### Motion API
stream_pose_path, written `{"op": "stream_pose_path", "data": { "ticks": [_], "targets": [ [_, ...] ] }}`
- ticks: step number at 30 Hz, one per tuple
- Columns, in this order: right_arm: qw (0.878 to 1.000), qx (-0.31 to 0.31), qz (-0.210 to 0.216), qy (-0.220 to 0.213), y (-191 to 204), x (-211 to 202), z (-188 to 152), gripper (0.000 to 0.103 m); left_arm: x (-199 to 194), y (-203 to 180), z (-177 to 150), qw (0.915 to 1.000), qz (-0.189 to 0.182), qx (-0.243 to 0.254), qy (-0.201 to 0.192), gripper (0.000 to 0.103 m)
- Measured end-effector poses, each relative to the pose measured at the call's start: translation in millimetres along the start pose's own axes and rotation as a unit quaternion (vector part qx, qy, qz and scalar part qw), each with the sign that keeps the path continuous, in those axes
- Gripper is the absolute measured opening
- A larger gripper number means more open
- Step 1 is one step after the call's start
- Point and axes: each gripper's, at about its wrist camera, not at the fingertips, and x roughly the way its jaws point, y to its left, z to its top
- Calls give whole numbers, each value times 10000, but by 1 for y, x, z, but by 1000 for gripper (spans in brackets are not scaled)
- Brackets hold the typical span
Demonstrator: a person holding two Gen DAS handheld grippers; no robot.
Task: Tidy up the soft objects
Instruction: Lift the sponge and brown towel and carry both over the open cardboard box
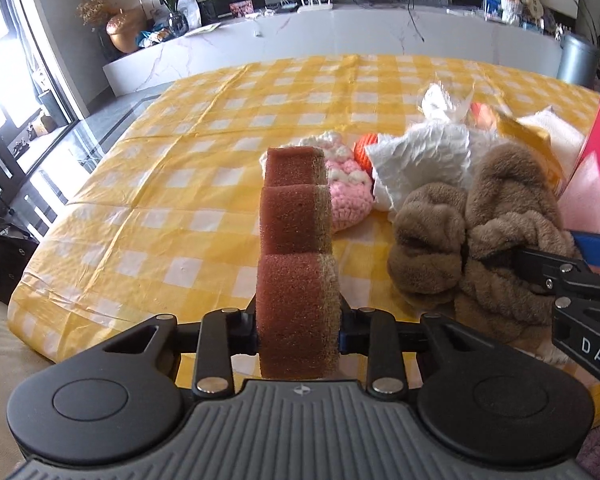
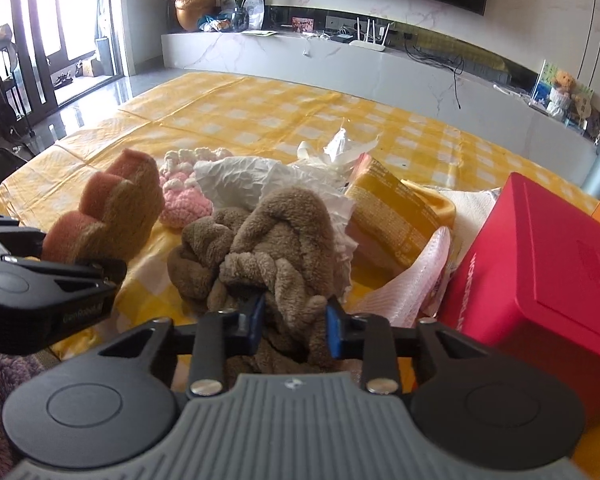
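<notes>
On the yellow checked tablecloth [image 1: 172, 168], both tools have a catch: the left gripper [image 1: 298, 330] is clamped on a scalloped brown sponge [image 1: 294, 240], held upright, just left of the brown plush cloth [image 2: 272, 236], which the right gripper [image 2: 294, 320] pinches at its near edge. This looks like the pick-up step; next, each piece probably needs lifting clear. Behind the cloth crowd a pink crocheted piece [image 2: 184, 196], crumpled white paper [image 2: 252, 180] and a yellow packet [image 2: 392, 204]; a red box [image 2: 540, 264] stands right of it.
</notes>
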Motion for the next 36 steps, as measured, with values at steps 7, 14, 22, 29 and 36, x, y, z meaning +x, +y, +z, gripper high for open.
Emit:
{"op": "stream_pose_path", "data": {
  "ticks": [7,14,22,29,36],
  "targets": [
    [9980,-331,-29,-537,16,-31,2,21,-19,7,2,9994,-139,-213,-227,35],
    [9955,135,-62,-938,1,-63,15,21,-51,15,5,9979,-368,-349,-400,35],
    [9853,978,-73,-1402,-33,-128,20,21,-102,11,17,9936,-882,-266,-653,35],
    [9778,1285,-300,-1628,-62,-193,10,21,-147,-15,31,9850,-1511,132,-826,35],
    [9719,1413,-1000,-1593,-110,-242,-8,21,-177,-68,51,9662,-2322,717,-863,35]
  ]
}}
